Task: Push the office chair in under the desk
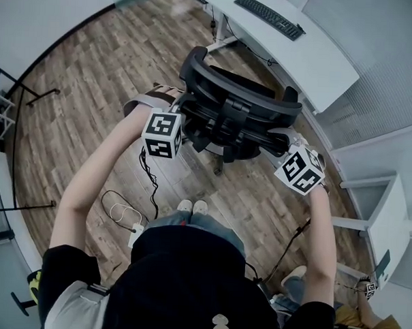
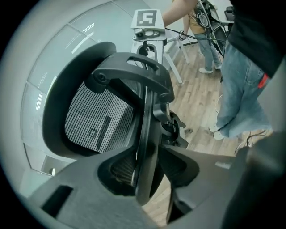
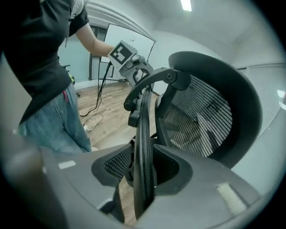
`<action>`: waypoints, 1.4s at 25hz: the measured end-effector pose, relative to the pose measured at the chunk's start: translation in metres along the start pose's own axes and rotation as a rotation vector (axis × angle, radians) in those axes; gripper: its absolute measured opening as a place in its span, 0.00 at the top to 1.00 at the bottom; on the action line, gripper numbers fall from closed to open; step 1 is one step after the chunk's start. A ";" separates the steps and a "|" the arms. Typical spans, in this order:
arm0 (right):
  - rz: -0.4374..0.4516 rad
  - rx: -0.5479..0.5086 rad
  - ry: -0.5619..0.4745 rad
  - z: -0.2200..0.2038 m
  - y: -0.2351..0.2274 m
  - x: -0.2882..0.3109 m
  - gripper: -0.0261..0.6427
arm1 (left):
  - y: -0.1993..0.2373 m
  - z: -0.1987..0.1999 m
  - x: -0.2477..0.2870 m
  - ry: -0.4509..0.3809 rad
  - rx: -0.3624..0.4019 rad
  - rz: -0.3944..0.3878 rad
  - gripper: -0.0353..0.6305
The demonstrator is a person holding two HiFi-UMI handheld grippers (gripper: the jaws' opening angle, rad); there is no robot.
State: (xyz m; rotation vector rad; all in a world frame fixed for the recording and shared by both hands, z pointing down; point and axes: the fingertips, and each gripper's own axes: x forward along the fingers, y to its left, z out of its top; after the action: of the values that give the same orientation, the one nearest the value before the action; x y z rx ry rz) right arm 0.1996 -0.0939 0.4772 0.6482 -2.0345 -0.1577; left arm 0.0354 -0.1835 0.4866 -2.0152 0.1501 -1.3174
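A black mesh office chair stands on the wood floor, its backrest toward me and its seat toward the white desk, which lies a little beyond it. My left gripper is at the backrest's left edge. In the left gripper view its jaws press on the backrest's black rim from both sides. My right gripper is at the backrest's right edge. In the right gripper view the rim runs between its jaws, with a thin gap at the left pad.
A keyboard lies on the desk. Cables and a power strip lie on the floor by my feet. A white side table stands at the right, and stand legs at the left. A partition wall runs behind the desk.
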 end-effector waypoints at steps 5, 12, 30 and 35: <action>0.037 -0.083 0.112 -0.006 0.003 0.019 0.75 | 0.000 0.000 0.005 0.022 0.013 -0.016 0.71; 0.090 -0.107 0.128 -0.005 0.006 0.024 0.75 | -0.001 0.002 0.006 0.037 0.051 -0.054 0.71; 0.031 -0.056 0.119 -0.015 -0.001 0.039 0.79 | 0.000 -0.002 0.028 0.076 0.084 -0.108 0.75; -0.001 -0.055 0.102 -0.023 -0.012 0.049 0.79 | 0.006 -0.005 0.045 0.082 0.079 -0.113 0.75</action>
State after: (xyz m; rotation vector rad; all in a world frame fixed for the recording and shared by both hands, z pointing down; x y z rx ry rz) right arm 0.2040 -0.1249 0.5224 0.6108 -1.9256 -0.1766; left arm 0.0535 -0.2108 0.5181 -1.9283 0.0212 -1.4540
